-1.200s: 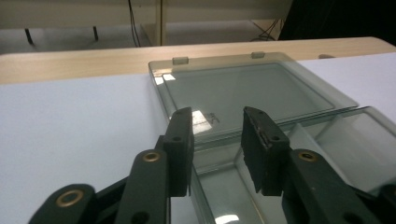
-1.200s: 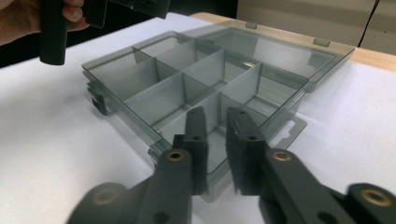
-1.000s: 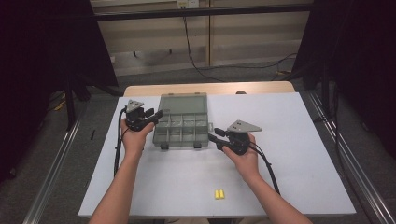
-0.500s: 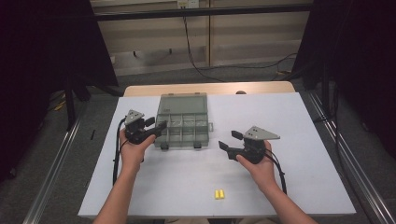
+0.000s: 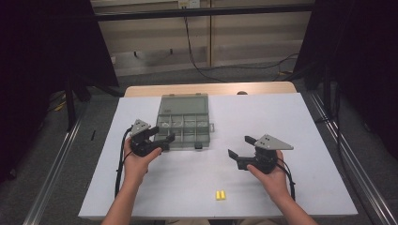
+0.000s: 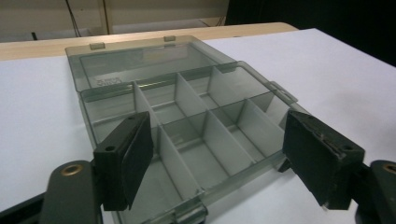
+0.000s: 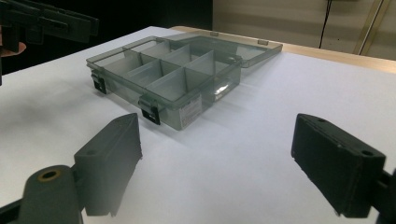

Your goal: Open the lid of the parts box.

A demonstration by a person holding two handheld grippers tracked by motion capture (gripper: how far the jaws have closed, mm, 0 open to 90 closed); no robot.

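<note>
Both black two-jaw grippers stand with their jaws spread and nothing between them. From the high view, the left gripper (image 5: 159,139) hovers at the near left corner of a translucent grey plastic compartment box (image 5: 184,123), which lies open toward the far edge of the white tabletop (image 5: 309,117), a little left of its middle, with its lid folded back flat toward that far edge. The right gripper (image 5: 238,153) is held well apart from the box, over bare tabletop toward the right edge. Two small yellow pieces (image 5: 219,194) lie side by side near the near edge, between the forearms.

Seen from the left gripper view, the left gripper (image 6: 229,154) has its jaws wide over the box (image 6: 187,116), whose dividers form two rows of compartments; the near-edge latch sits just below the jaws.

Looking along the right gripper view, the right gripper (image 7: 224,163) frames bare white tabletop (image 7: 289,88), with the box (image 7: 173,74) farther off, its two dark latches facing the camera. The left gripper (image 7: 51,21) shows at the upper left corner.
</note>
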